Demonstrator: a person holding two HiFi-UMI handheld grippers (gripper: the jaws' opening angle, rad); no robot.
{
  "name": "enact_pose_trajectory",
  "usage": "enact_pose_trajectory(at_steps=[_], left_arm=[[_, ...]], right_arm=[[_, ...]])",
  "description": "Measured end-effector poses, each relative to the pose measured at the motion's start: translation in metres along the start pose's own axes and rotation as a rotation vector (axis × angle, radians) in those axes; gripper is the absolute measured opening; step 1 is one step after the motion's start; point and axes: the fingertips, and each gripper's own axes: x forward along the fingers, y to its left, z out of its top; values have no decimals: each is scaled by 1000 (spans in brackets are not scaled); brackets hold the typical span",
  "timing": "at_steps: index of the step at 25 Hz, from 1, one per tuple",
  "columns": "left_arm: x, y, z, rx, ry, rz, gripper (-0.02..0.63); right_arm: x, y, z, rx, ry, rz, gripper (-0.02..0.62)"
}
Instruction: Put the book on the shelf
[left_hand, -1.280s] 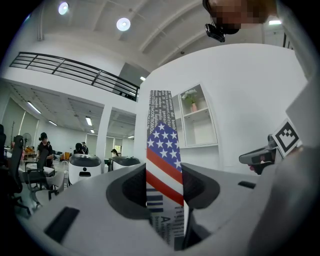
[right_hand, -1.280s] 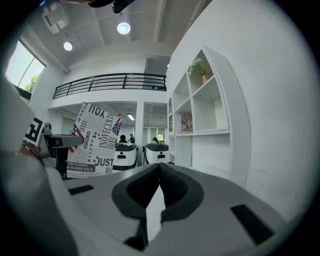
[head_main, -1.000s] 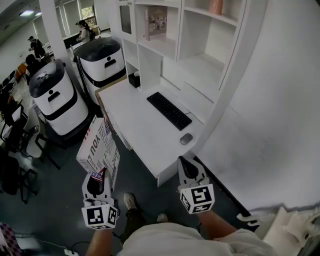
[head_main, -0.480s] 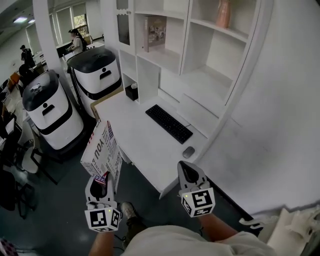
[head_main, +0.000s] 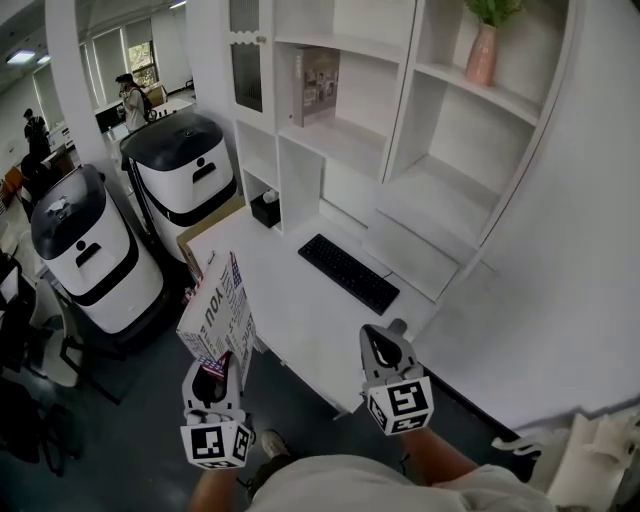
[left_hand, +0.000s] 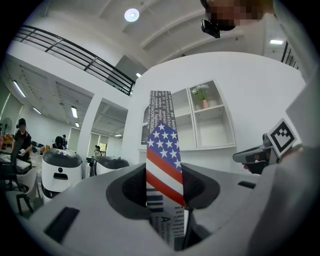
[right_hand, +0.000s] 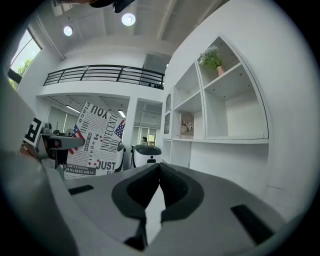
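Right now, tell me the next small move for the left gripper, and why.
Probably carry the book forward and up toward the shelf: the left gripper grips it upright, in front of the desk, with open bays beyond.

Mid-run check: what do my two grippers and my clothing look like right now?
The left gripper and right gripper are both pale grey tapering shells with black recessed pads. Each carries a white cube printed with black square markers at its rear. No cables show. The person wears a pale top; forearms are uncovered.
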Motion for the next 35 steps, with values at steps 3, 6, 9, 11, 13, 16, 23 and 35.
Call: enact_pose_trajectory(at_steps=[3, 6, 9, 11, 13, 16, 23, 35], left_arm=[[26, 17, 1, 0, -8, -41, 149], [53, 33, 0, -5, -10, -81, 149], [73, 50, 5, -21, -6, -108, 149], [86, 60, 9, -26, -9, -125, 149], [99, 70, 11, -26, -16, -137, 149], [118, 79, 14, -32, -19, -148, 149], [157, 79, 7, -23, -7, -149, 149], [244, 55, 35, -14, -29, -170, 149]], right_arm=[[25, 1, 6, 2, 0, -38, 3], [50, 1, 8, 11, 7, -76, 3], [72, 5, 16, 14, 8, -114, 3], [85, 8, 22, 15, 6, -138, 3], [96, 10, 26, 15, 5, -155, 3], [111, 9, 30, 15, 9, -169, 3], [143, -7, 20, 12, 26, -152, 3], [183, -41, 11, 33, 44, -109, 3]])
